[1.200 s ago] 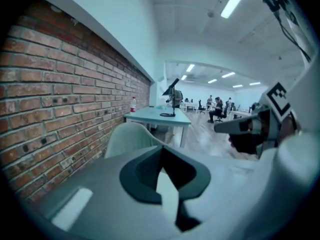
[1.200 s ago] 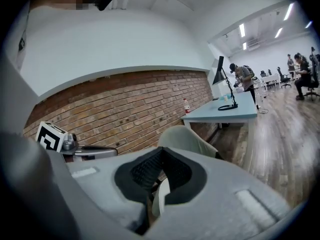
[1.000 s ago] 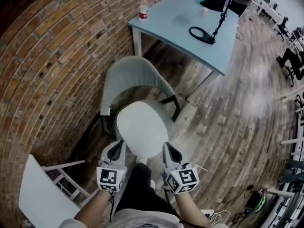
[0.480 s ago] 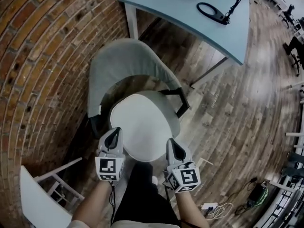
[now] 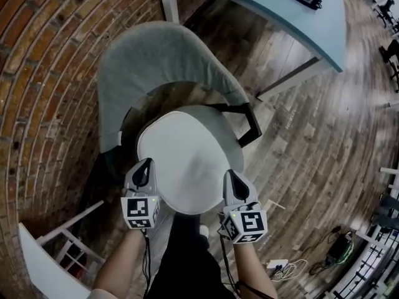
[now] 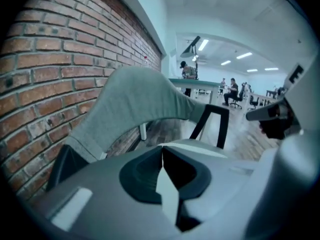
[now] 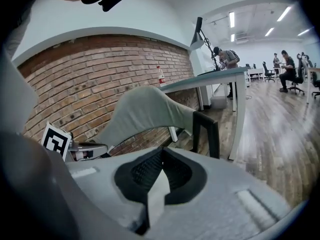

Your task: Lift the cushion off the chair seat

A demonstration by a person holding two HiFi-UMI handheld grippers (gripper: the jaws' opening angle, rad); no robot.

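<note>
Jaws shut and empty, the left gripper [image 5: 145, 168] and right gripper [image 5: 232, 179] flank the white cushion [image 5: 181, 151] at its 7 and 5 o'clock (contact unclear from here), seemingly placed to lift it evenly off the grey chair [image 5: 156, 55] seat.

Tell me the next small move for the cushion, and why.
Probably raise both grippers together, keeping them level. The left gripper and the right gripper are each shut on the near edge of the cushion, which lies over the chair seat. The backrest wraps the far side, so up and toward the person looks clearest.
</note>
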